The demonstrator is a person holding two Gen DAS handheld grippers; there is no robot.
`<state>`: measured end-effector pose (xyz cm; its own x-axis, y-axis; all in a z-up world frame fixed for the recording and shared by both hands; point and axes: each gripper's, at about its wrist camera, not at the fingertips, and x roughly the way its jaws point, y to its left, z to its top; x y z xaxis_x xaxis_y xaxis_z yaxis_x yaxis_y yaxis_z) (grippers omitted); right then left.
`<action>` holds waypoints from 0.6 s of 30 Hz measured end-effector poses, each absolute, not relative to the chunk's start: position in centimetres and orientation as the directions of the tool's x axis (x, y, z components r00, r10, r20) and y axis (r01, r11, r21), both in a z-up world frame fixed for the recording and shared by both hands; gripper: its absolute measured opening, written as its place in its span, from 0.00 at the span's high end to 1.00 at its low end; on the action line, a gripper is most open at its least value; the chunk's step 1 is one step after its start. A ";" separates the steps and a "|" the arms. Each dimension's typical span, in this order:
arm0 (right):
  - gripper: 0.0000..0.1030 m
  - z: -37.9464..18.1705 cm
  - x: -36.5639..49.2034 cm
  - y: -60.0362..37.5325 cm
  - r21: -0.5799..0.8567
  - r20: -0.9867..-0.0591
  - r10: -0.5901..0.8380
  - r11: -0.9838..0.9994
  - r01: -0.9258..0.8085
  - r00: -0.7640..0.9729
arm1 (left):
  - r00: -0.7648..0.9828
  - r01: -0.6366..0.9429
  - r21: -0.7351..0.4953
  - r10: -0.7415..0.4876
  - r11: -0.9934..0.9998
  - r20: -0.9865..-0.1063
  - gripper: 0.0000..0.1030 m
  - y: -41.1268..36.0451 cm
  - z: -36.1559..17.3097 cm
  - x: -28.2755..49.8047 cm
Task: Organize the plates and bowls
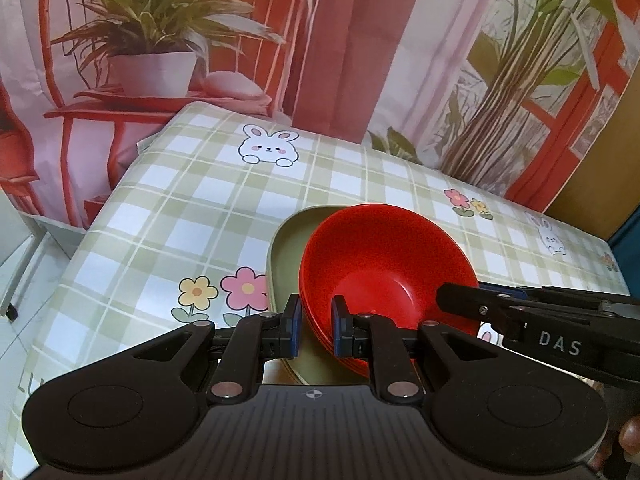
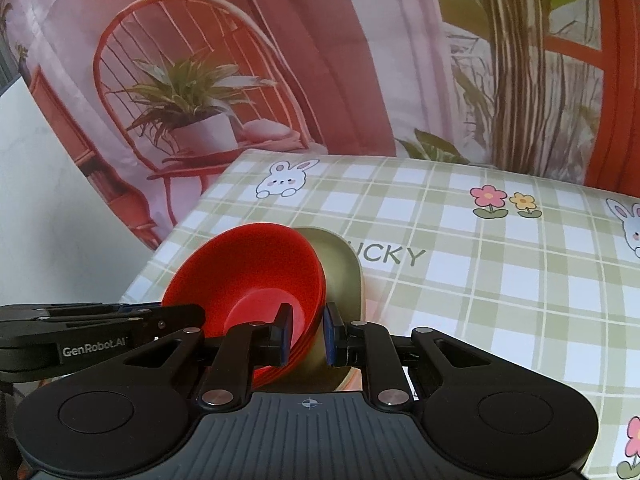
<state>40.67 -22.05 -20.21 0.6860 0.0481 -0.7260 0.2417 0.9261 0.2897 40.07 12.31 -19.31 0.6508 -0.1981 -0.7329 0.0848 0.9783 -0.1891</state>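
Observation:
A stack of red bowls (image 1: 384, 264) rests on an olive-green plate (image 1: 286, 256) above the checked tablecloth. My left gripper (image 1: 316, 326) is shut on the near left rim of the red bowls, one pad inside and one outside. My right gripper (image 2: 306, 332) is shut on the opposite rim of the red bowls (image 2: 248, 276), with the green plate (image 2: 340, 272) just behind its outer pad. Each gripper shows at the side of the other's view. Whether the plate is lifted or lies on the table cannot be told.
The table (image 1: 192, 208) carries a green-and-white checked cloth with bunnies and flowers; its edges fall off at the left and far side. A printed backdrop (image 1: 168, 40) with a chair and plants hangs behind. A white wall (image 2: 48, 208) stands to the left.

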 end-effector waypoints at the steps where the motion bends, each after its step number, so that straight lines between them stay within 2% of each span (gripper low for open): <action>1: 0.84 -20.3 40.7 -22.0 0.288 -0.726 0.049 0.927 0.239 0.685 | 0.652 0.085 -0.189 -0.199 0.978 -0.732 0.84 12.4 -19.4 40.1; 14: 0.84 -20.8 40.5 -22.3 0.282 -0.739 0.041 0.925 0.253 0.672 | 0.661 0.100 -0.137 -0.169 0.986 -0.732 0.84 11.6 -19.2 39.8; 18: 0.79 -20.2 40.2 -22.3 0.277 -0.731 0.034 0.928 0.251 0.681 | 0.668 0.103 -0.144 -0.176 0.984 -0.723 0.83 11.8 -18.7 39.5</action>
<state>40.24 -22.30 -20.21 0.6811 0.0343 -0.7314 0.2507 0.9276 0.2769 39.49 11.77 -18.72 0.6680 -0.1760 -0.7230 0.1031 0.9841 -0.1443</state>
